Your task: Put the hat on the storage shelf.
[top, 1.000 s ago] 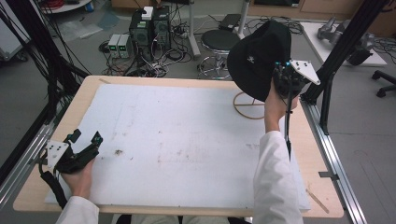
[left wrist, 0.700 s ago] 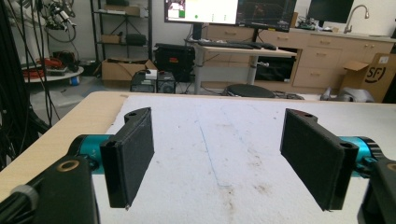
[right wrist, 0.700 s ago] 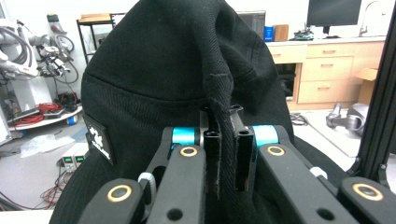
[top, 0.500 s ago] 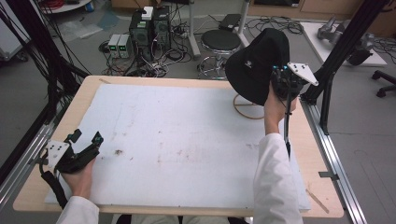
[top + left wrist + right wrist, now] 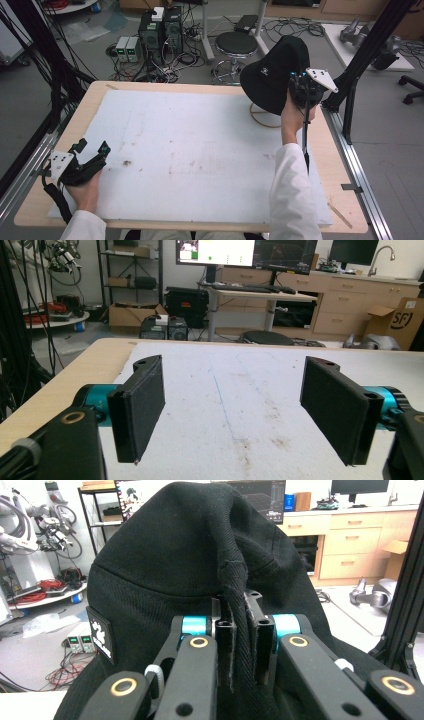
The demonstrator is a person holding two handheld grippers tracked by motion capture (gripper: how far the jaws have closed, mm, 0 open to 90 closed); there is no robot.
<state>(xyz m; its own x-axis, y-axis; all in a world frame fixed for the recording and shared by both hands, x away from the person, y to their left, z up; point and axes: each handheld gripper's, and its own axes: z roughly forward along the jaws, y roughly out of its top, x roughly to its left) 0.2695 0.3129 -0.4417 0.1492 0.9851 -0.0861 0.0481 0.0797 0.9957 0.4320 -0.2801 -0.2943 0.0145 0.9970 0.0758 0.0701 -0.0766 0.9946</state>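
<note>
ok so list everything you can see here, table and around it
bucket hat: one, black with a small white logo patch, held up over the table's far right corner
wooden ring: one, tan, on the table below the hat
foam sheet: one, white, stained, covering the table
table: one, light wood
stool: one, black, on the floor beyond the table
left gripper: black, open, near left corner
right gripper: black, pinching the hat's fabric

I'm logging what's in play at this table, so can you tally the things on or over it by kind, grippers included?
Black bucket hat: 1
Wooden ring lying on the table: 1
White mat covering the tabletop: 1
Grippers: 2, the left gripper and the right gripper
Total: 5
</note>
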